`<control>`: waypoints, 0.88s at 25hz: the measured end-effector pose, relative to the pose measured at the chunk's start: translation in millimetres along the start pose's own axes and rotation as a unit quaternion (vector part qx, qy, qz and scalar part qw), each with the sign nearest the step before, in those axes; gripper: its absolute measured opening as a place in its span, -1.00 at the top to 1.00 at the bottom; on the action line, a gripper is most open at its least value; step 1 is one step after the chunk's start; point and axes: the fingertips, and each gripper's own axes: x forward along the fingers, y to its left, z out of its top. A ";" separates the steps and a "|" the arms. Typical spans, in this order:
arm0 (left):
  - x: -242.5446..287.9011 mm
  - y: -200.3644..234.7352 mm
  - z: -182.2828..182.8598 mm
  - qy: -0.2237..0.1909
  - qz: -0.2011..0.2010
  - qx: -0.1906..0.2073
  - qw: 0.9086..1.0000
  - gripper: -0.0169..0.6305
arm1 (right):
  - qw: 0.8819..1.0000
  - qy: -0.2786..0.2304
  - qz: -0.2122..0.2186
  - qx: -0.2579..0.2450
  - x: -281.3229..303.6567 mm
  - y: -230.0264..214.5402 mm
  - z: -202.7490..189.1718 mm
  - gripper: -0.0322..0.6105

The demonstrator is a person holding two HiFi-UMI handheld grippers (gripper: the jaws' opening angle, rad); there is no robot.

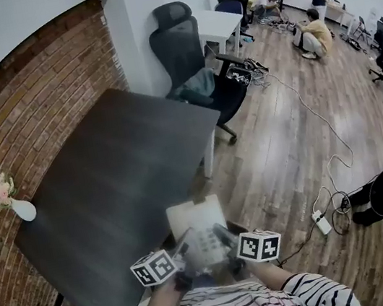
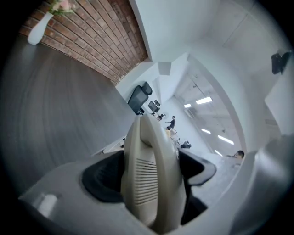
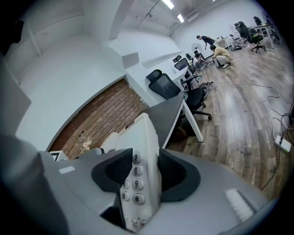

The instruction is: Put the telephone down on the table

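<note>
left gripper [image 1: 182,250] pinches phone [image 1: 199,228] by handset side, right gripper [image 1: 225,238] by keypad side | risk: phone hangs near table [image 1: 108,178] edge, lower centre; uneven release likely tips it floorward

Between the jaws of the right gripper [image 3: 144,169], the keys of the telephone [image 3: 140,135] read 3, 6, 9 and # in one column. A 0 sits beside the #, toward the left jaw. No other print is legible.

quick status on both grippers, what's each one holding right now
left gripper: closed on the telephone, at its handset side.
right gripper: closed on the same telephone, at its keypad side.
</note>
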 end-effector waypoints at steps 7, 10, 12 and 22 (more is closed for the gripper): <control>39.3 33.7 70.8 0.014 -0.010 0.010 1.000 -0.18 | 1.000 -0.016 -0.010 0.001 70.0 12.5 46.6 0.36; 51.7 46.0 91.4 0.010 -0.009 0.005 1.000 -0.18 | 1.000 -0.011 -0.010 -0.006 94.0 15.5 61.1 0.35; 57.0 53.3 102.8 0.006 -0.005 0.001 1.000 -0.18 | 1.000 -0.005 -0.009 -0.009 107.7 17.4 68.8 0.36; 89.5 85.8 150.4 -0.047 0.040 -0.016 0.998 -0.18 | 0.998 0.042 0.037 -0.034 177.4 16.3 109.8 0.35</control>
